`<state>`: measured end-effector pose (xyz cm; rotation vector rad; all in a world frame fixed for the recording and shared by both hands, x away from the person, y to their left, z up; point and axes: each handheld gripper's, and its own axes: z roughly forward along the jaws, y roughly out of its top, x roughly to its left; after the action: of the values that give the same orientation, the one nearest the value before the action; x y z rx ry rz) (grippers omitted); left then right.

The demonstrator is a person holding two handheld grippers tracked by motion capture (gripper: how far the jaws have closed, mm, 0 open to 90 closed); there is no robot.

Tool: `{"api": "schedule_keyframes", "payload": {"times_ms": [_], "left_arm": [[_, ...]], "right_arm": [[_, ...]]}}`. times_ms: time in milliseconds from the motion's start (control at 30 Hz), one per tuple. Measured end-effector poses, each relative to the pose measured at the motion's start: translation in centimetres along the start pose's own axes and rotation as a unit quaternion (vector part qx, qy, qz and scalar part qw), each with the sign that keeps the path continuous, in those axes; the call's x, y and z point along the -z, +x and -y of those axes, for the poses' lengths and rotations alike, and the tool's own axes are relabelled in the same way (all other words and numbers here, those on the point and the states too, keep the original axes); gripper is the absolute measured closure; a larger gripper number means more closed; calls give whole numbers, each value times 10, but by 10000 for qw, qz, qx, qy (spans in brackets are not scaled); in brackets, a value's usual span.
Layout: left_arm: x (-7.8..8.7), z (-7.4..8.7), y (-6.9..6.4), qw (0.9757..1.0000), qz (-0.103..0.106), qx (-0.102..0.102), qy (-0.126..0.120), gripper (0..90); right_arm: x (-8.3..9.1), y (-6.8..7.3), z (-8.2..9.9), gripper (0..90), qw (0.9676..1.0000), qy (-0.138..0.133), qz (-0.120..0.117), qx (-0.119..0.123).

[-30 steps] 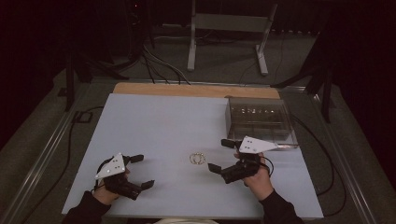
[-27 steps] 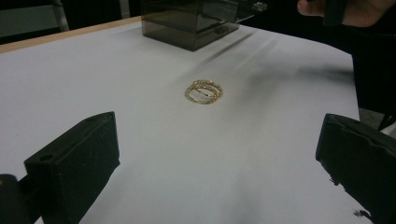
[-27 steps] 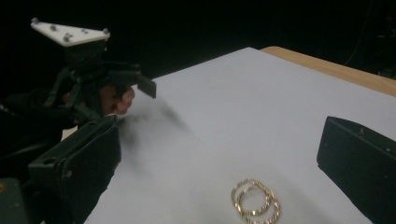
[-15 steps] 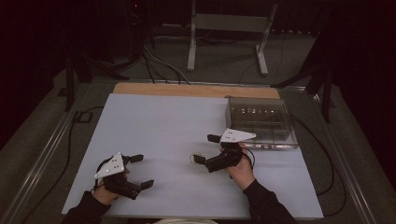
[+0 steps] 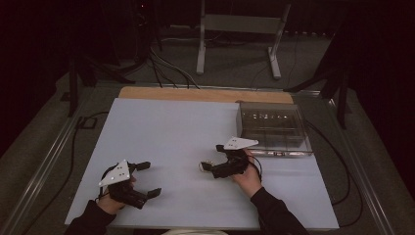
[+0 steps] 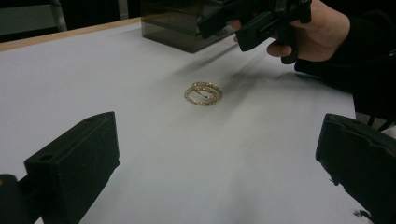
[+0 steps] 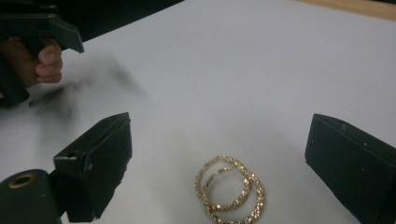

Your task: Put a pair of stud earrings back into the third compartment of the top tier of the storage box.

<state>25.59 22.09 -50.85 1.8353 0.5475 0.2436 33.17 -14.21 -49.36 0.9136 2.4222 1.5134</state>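
White table (image 5: 161,132) carrying a clear box (image 5: 272,128) at its far right; gold hoop earrings (image 7: 229,190) lying flat mid-table, overlapping. Right gripper (image 5: 209,157) hovering with jaws spread around them, left gripper (image 5: 147,178) idling spread well apart; closing squarely across both rims is probably giving the surest pinch.

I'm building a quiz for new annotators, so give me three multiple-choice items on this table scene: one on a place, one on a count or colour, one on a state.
1. Where do the gold hoops lie?
A. inside the clear box
B. on the white table, between the right gripper's open jaws
C. on the floor

2. How many hoops are there?
A. one
B. two
C. four

3. How do the left gripper's jaws stand?
A. shut on a hoop
B. shut on nothing
C. open

Answers:
1 B: the right gripper reaches them on the table, apart from the box.
2 B: two overlapping rings.
3 C: the left gripper holds nothing.
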Motion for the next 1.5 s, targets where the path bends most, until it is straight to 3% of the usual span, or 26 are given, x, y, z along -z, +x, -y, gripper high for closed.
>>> {"api": "schedule_keyframes", "payload": {"times_ms": [133, 267, 533, 600, 867, 1100, 1233, 1500], "left_arm": [[0, 0, 1, 10000, 11, -5, -1, 4], [0, 1, 2, 10000, 13, 24, 5, 4], [0, 1, 3, 10000, 12, 45, 6, 5], [-1, 2, 3, 10000, 11, 31, 24, 5], [-1, 2, 2, 10000, 36, 19, 29, 5], [-1, 1, 2, 10000, 11, -6, 28, 5], [-1, 1, 2, 10000, 23, 9, 17, 5], [-1, 1, 2, 10000, 26, 20, 14, 5]], "right_arm": [[-2, 0, 2, 86, 9992, 158, 357, -118], [-5, -1, 4, 181, 9978, 406, 490, -194], [-9, -8, 9, 554, 9944, 722, 711, -294], [-11, -9, 11, 602, 9933, 805, 770, -299], [-23, -12, 17, 666, 9899, 1076, 878, -267], [-28, -7, 19, 781, 9860, 1314, 1026, -12], [-27, -8, 20, 857, 9859, 1314, 1034, -44], [-22, -6, 16, 869, 9871, 1218, 1038, -27]]}}
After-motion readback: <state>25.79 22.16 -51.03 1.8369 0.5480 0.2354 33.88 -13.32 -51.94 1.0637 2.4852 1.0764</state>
